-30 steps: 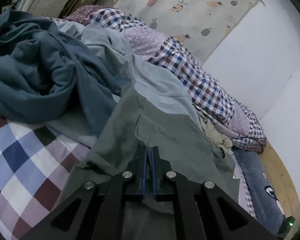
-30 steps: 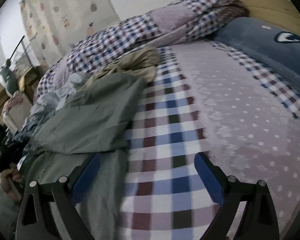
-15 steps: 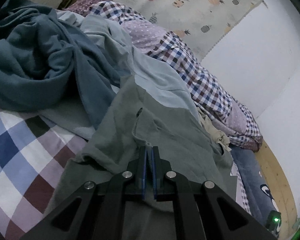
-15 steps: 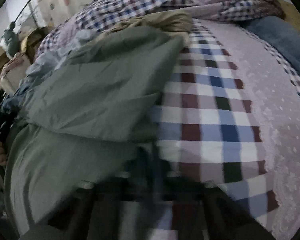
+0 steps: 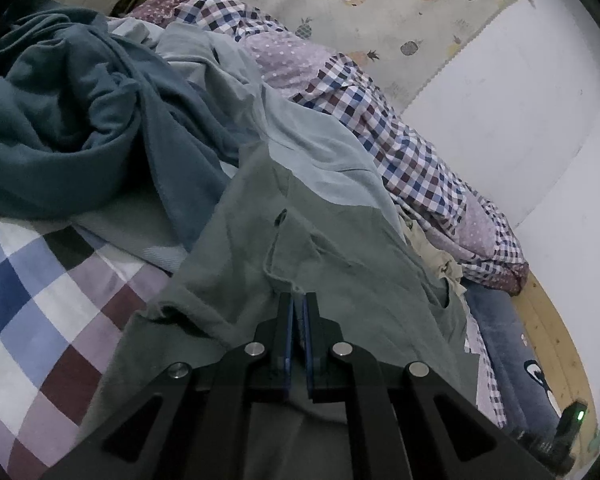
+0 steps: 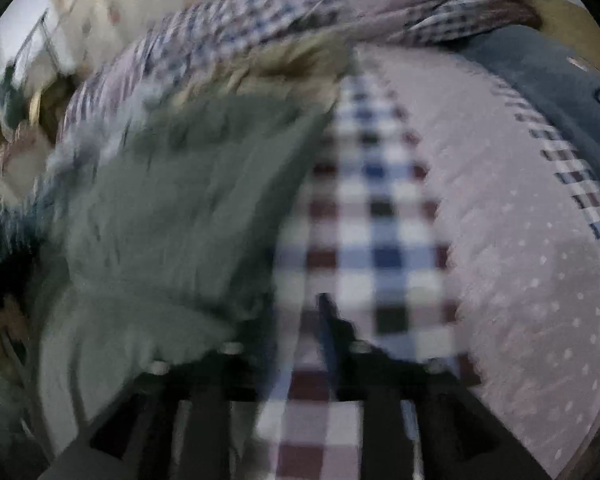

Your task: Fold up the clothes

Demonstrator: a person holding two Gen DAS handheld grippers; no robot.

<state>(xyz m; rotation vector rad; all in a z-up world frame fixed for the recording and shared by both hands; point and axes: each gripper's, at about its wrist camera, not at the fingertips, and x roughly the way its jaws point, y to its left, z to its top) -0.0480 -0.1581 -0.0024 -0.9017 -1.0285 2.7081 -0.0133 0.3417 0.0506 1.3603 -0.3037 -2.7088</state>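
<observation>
The left gripper [image 5: 297, 300] is pinched tight on an edge of the green garment [image 5: 340, 248], likely to anchor it for a fold. The garment sprawls over the bed [image 5: 32, 280], a teal heap [image 5: 60, 128] at 10 o'clock. The right gripper [image 6: 300, 320] is blurred; I cannot tell its opening.

- The right claw [image 6: 296, 320], wide open a second ago, has drawn its fingers close together at the edge of the grey-green garment [image 6: 188, 208]; blur hides whether it grips.
- Its view has swung and is now motion-blurred.
- The left claw [image 5: 298, 300] view shifted slightly over the garment [image 5: 340, 248].
</observation>
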